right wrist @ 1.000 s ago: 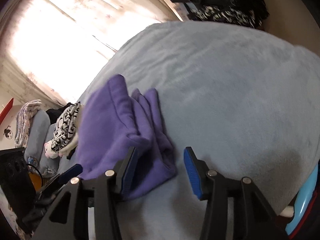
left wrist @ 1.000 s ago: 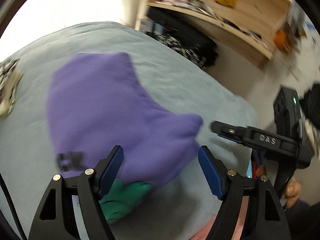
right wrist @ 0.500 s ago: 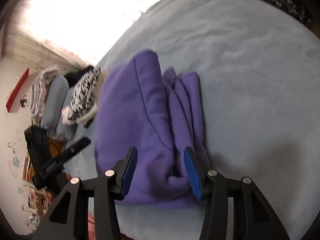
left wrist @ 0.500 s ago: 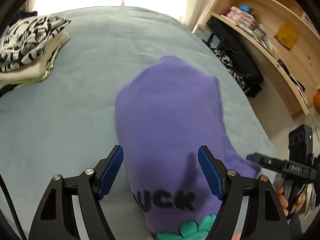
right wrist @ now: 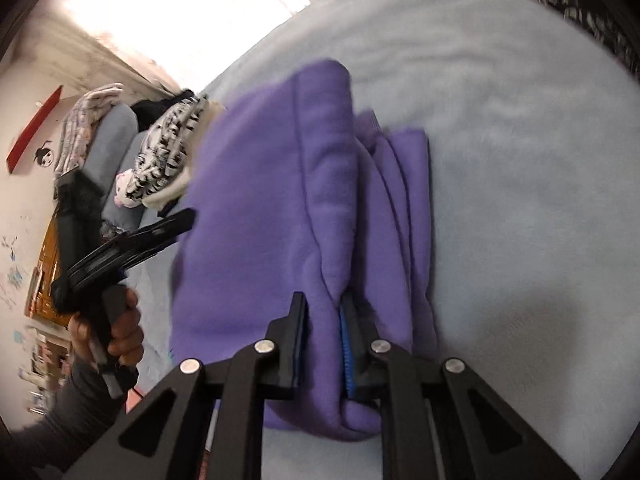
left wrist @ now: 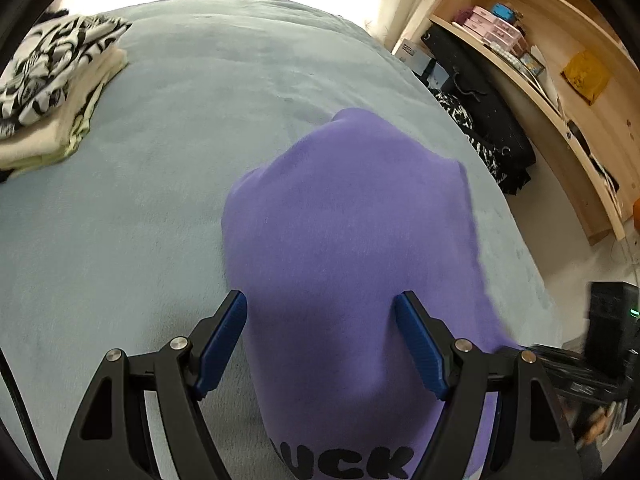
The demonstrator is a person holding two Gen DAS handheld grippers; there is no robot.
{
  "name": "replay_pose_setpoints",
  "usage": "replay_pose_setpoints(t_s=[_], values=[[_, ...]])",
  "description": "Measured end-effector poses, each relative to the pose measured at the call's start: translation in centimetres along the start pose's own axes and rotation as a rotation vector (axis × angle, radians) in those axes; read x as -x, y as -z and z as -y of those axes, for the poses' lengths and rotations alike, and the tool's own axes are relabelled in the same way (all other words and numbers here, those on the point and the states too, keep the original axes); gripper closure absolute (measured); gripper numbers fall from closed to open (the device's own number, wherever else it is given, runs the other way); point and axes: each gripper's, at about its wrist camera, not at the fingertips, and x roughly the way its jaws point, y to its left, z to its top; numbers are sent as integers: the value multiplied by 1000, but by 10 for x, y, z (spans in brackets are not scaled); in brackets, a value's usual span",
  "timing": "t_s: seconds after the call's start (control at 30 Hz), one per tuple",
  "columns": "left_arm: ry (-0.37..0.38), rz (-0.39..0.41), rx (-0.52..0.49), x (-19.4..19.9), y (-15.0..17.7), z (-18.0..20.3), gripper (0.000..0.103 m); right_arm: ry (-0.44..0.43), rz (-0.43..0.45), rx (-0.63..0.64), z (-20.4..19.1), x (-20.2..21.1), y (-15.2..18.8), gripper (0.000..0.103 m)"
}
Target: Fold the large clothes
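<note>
A purple sweatshirt (left wrist: 352, 240) with black lettering lies folded on the grey-blue bed (left wrist: 160, 160). My left gripper (left wrist: 320, 340) is open, its blue pads on either side of the sweatshirt's near part, with cloth between them. In the right wrist view the sweatshirt (right wrist: 260, 220) shows stacked folds along its right side. My right gripper (right wrist: 324, 340) is shut on a thick fold of the sweatshirt at its near edge. The left gripper (right wrist: 132, 240) shows there at the left, held in a hand.
A stack of folded clothes (left wrist: 52, 92), black-and-white on top, sits at the bed's far left, also in the right wrist view (right wrist: 168, 156). Wooden shelves (left wrist: 540, 60) with boxes and dark bags (left wrist: 488, 120) stand right of the bed. Grey pillows (right wrist: 116, 136) lie beyond.
My right gripper has closed on the sweatshirt's near fold. My left gripper has swung over the sweatshirt and come closer, still open.
</note>
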Motion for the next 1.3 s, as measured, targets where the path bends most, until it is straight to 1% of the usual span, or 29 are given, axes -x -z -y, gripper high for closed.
replay_pose_setpoints(t_s=[0.07, 0.13, 0.17, 0.23, 0.3, 0.4, 0.5, 0.57, 0.6, 0.63, 0.67, 0.7, 0.73, 0.77, 0.83, 0.9, 0.93, 1.0, 1.03, 1.1, 1.17, 1.23, 1.3], values=[[-6, 1, -37, 1, 2, 7, 27, -12, 44, 6, -6, 20, 14, 90], [-16, 1, -79, -1, 9, 20, 27, 16, 68, 6, -7, 30, 30, 90], [-29, 4, -99, -3, 10, 26, 28, 39, 66, -3, -6, 28, 36, 90], [-74, 20, -146, -7, 15, 38, 28, 84, 33, -40, 7, 14, 48, 90], [-126, 34, -194, -13, 19, 50, 28, 100, 4, -91, 22, -4, 56, 90], [-155, 53, -198, -20, 20, 52, 27, 99, 20, -112, 27, -8, 55, 90], [-133, 57, -169, -21, 18, 46, 25, 106, 14, -96, 21, -2, 49, 86], [-128, 60, -168, -18, 18, 45, 25, 112, 0, -83, 18, 1, 44, 82], [-126, 59, -173, -17, 17, 47, 25, 108, -2, -77, 16, 3, 40, 76], [-124, 56, -175, -15, 17, 48, 25, 93, 4, -69, 15, 7, 34, 68], [-118, 50, -174, -13, 15, 48, 25, 80, 19, -66, 15, 12, 28, 64], [-111, 44, -172, -11, 13, 47, 25, 81, 38, -69, 16, 15, 21, 58], [-98, 38, -169, -7, 10, 47, 25, 90, 55, -71, 18, 19, 15, 55], [-90, 40, -166, -4, 8, 46, 25, 100, 80, -74, 20, 22, 6, 54], [-69, 53, -155, 4, 2, 41, 25, 92, 111, -72, 24, 24, -14, 54], [-48, 60, -134, 10, -4, 37, 25, 89, 117, -86, 31, 17, -35, 54], [-35, 59, -113, 12, -8, 32, 25, 75, 113, -100, 34, 13, -43, 54], [-23, 57, -68, 14, -14, 21, 25, 16, 95, -131, 41, 1, -61, 54], [-13, 54, -45, 13, -16, 16, 25, 6, 89, -139, 39, -6, -69, 54], [20, 38, 12, 10, -20, 2, 25, -27, 72, -127, 38, -19, -82, 54], [43, 17, 48, 4, -21, -9, 25, -46, 55, -113, 36, -32, -92, 54], [48, -3, 69, -5, -21, -16, 26, -58, 33, -103, 35, -43, -98, 54], [68, -14, 91, -13, -20, -21, 26, -64, 36, -94, 35, -51, -101, 54]])
